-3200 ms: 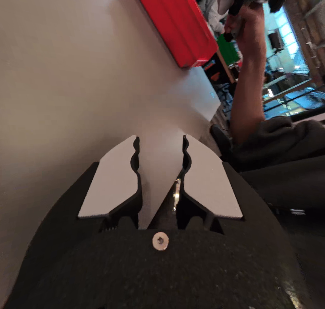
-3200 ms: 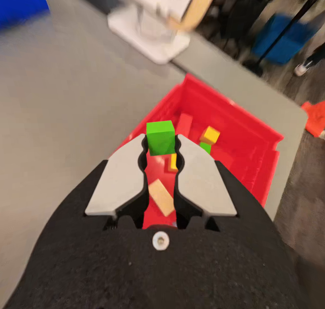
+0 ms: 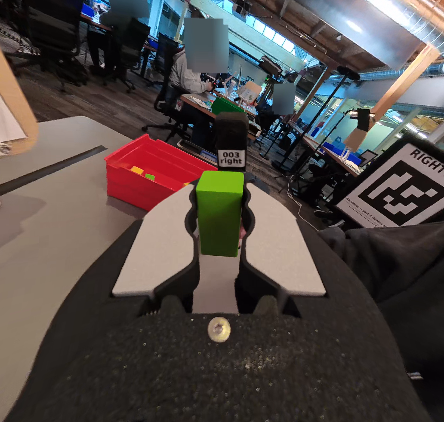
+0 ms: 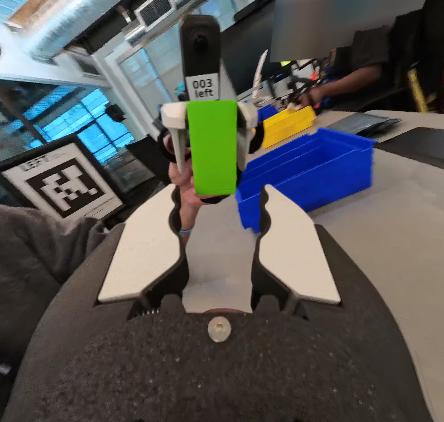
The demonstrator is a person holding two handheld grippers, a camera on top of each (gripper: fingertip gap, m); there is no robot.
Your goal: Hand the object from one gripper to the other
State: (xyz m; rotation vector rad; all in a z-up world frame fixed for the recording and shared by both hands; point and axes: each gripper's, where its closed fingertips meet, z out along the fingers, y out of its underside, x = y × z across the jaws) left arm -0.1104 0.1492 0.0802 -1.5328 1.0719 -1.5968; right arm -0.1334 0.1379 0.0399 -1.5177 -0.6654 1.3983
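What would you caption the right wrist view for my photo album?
Right gripper open, left gripper holding the green block above a blue bin.

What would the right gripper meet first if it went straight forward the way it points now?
Most likely the green block, held upright by the left gripper directly ahead. The right gripper has open jaws just short of the block's lower end, though exact depth is unclear.

Left gripper (image 3: 219,208): grey fingers, black body, silver screw; dark grey sleeve (image 3: 384,261).

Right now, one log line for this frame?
green block | left gripper: shut on block | right gripper: open, clear | blue bin beside
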